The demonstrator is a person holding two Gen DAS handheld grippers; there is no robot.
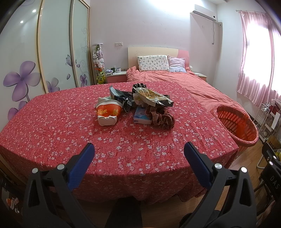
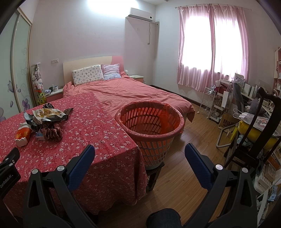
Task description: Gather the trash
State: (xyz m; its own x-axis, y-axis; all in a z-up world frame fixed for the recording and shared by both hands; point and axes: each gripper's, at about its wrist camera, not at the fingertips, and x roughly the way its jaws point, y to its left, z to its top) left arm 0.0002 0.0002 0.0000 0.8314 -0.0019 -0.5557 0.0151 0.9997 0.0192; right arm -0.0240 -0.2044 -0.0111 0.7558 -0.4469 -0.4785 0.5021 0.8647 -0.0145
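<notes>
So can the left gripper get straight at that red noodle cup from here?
Probably yes. The left gripper is open and empty over the near tablecloth, and nothing lies between it and the red noodle cup, which sits at the pile's near left edge.

This is a bedroom in a home. A bed (image 2: 131,93) with a pink cover stands in the middle of the right wrist view, with two pillows (image 2: 87,74) against its headboard. At the left edge of the left wrist view a sliding wardrobe (image 1: 54,49) shows purple flower prints. Pink curtains (image 2: 212,45) hang over a bright window in the upper right. An air conditioner (image 2: 140,14) sits high on the wall. Beside the bed is a small nightstand (image 1: 116,75) and a tall tube of plush toys (image 1: 98,61). The floor is wood.
</notes>
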